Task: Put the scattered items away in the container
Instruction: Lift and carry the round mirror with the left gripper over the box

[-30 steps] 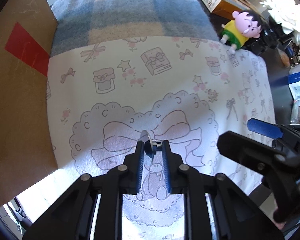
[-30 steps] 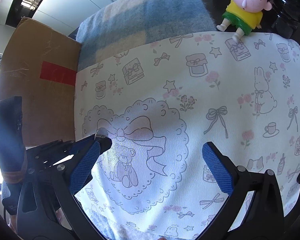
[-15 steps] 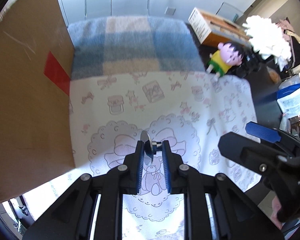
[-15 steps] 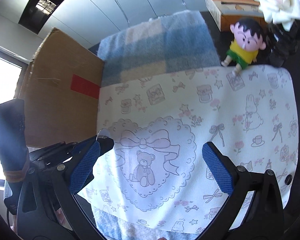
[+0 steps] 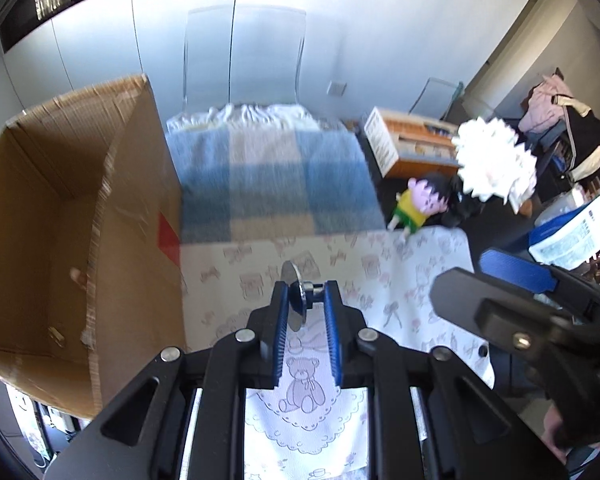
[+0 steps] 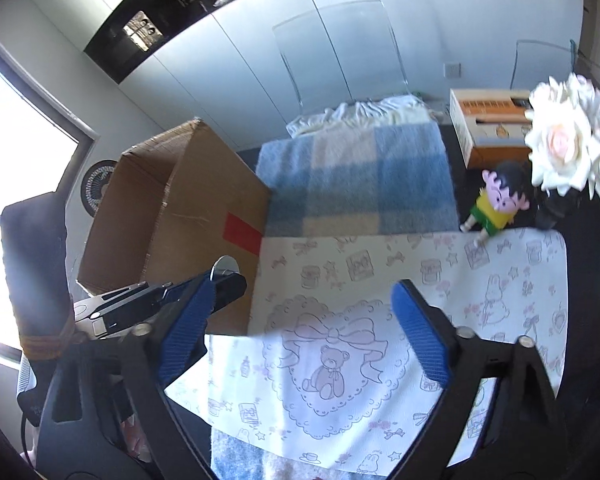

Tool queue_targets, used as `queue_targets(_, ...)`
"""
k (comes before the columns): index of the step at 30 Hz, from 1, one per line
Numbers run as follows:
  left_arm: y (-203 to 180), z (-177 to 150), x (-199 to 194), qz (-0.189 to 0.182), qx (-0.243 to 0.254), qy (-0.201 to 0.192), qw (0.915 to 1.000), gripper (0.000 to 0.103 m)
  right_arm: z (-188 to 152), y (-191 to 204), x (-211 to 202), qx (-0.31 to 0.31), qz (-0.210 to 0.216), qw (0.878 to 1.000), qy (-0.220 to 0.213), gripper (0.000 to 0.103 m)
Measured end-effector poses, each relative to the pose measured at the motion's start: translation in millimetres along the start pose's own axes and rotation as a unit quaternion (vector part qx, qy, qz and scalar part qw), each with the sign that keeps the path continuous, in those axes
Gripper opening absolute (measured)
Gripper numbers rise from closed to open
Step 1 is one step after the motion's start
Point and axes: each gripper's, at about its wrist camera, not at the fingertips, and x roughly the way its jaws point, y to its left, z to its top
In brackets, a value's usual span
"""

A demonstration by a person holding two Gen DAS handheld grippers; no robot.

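My left gripper (image 5: pixel 306 300) is shut on a small round metal disc with a stud (image 5: pixel 296 300), held high above the printed white cloth (image 5: pixel 380 276). The disc also shows in the right wrist view (image 6: pixel 225 266), at the tip of the left gripper. An open cardboard box (image 5: pixel 60 240) stands at the left, beside the cloth; it also shows in the right wrist view (image 6: pixel 180 208). My right gripper (image 6: pixel 300 320) is open and empty above the cloth (image 6: pixel 380 300); it shows at the right of the left wrist view (image 5: pixel 512 280).
A cartoon boy doll (image 6: pixel 496 208) lies at the cloth's far right corner, next to white flowers (image 6: pixel 568 140) in a dark vase. A blue checked blanket (image 6: pixel 360 176), a clear chair (image 6: pixel 340 52) and an orange-white carton (image 6: pixel 488 120) are behind.
Both grippers have risen well above the cloth. The left one has carried the metal disc up with it, and the box's open top has come into view.
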Motion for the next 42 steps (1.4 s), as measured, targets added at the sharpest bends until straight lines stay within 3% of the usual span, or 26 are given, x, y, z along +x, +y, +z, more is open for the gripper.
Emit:
queue_targets(2, 4, 5, -12, 0.002, -0.001, -0.012, 0.9999, 0.018, 6, 12, -7, -0.012, 0.0, 1.0, -0.006, 0.063)
queue_targets(5, 15, 12, -31, 0.006, -0.009, -0.029, 0.9995, 0.018, 16, 30, -15, -0.032, 0.004, 0.999, -0.011, 0.045)
queue_targets(10, 40, 17, -59, 0.021, -0.02, -0.052, 0.9982, 0.018, 28, 69, -21, -0.069, 0.02, 0.997, -0.02, 0.026)
queue_targets(23, 141, -6, -112, 0.061, -0.096, -0.082, 0.9901, 0.018, 19, 185, 5, -0.172, 0.075, 0.982, 0.006, 0.01)
queue_targets(29, 182, -19, -126, 0.073, -0.123, -0.085, 0.9861, 0.018, 11, 224, 28, -0.198, 0.092, 0.976, 0.026, 0.007)
queue_targets(42, 227, -27, -100, 0.065, -0.148, -0.046, 0.9858, 0.018, 9, 260, 82, -0.225, 0.083, 0.968, 0.069, 0.007)
